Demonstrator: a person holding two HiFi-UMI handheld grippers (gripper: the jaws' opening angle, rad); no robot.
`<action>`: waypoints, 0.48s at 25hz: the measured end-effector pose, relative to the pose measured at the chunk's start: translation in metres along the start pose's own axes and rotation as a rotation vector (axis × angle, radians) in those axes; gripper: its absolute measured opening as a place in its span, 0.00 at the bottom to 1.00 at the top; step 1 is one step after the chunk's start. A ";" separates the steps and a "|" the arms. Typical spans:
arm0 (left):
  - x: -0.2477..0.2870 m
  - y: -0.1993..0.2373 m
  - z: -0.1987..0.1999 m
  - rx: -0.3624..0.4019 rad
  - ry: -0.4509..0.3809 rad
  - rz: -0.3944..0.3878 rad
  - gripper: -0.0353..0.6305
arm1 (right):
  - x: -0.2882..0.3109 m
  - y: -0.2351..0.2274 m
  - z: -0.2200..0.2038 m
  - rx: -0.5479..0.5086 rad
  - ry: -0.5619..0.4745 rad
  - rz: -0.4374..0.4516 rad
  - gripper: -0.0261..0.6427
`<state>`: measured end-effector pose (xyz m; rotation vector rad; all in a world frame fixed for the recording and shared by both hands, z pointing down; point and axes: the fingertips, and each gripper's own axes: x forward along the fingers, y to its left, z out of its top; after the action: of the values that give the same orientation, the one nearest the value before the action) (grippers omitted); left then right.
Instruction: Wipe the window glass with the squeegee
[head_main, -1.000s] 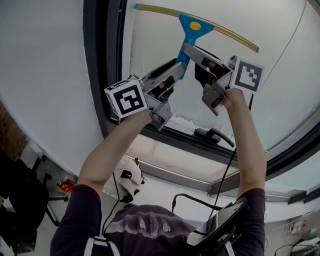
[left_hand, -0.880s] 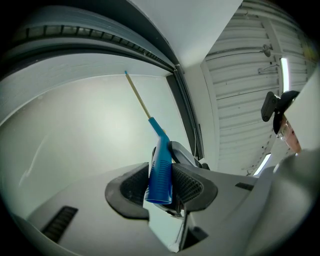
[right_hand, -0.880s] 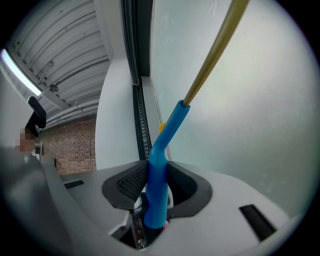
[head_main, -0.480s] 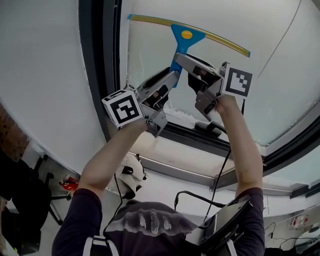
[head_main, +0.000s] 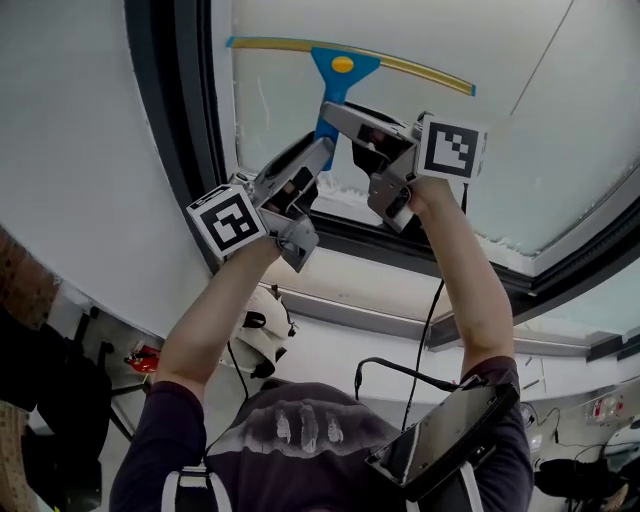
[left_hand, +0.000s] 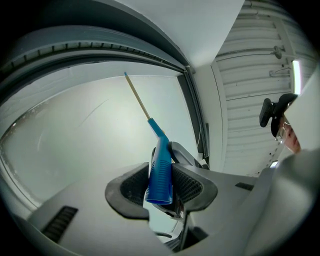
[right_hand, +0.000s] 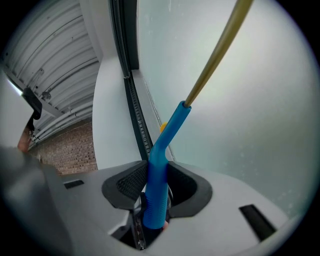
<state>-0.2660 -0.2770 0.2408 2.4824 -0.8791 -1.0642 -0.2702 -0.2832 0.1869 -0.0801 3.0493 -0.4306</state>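
Note:
A squeegee with a blue handle (head_main: 328, 105) and a long yellow blade (head_main: 400, 66) lies against the window glass (head_main: 560, 120). Both grippers hold its handle from below. In the head view the left gripper (head_main: 318, 150) comes in from the lower left and the right gripper (head_main: 338, 112) from the right, just above it. The left gripper view shows its jaws (left_hand: 161, 186) shut on the ribbed blue handle (left_hand: 161, 170), with the blade (left_hand: 137, 97) running up the pane. The right gripper (right_hand: 157, 192) is likewise shut on the handle (right_hand: 159, 175), its blade (right_hand: 215, 55) reaching up to the right.
A dark window frame (head_main: 170, 130) runs down the left of the pane and along its lower edge (head_main: 440, 255), above a pale sill (head_main: 340, 295). A cable (head_main: 430, 310) hangs from the right gripper. A flat dark device (head_main: 440, 440) sits at the person's chest. A brick wall (right_hand: 65, 150) stands to the left.
Both grippers and the squeegee have come down the glass together; the blade now sits closer to the lower window frame. The grip on the handle is unchanged.

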 end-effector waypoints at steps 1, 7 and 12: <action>-0.002 0.004 -0.002 -0.008 0.003 0.009 0.27 | 0.001 0.000 -0.002 -0.001 -0.004 0.015 0.23; -0.001 0.008 -0.001 -0.049 -0.018 0.023 0.27 | -0.001 -0.020 -0.008 0.094 -0.005 -0.053 0.23; -0.002 0.008 -0.003 -0.060 -0.023 0.025 0.27 | 0.000 -0.020 -0.011 0.103 0.012 -0.055 0.23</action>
<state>-0.2680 -0.2819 0.2474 2.4084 -0.8699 -1.0969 -0.2704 -0.2997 0.2032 -0.1572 3.0360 -0.5921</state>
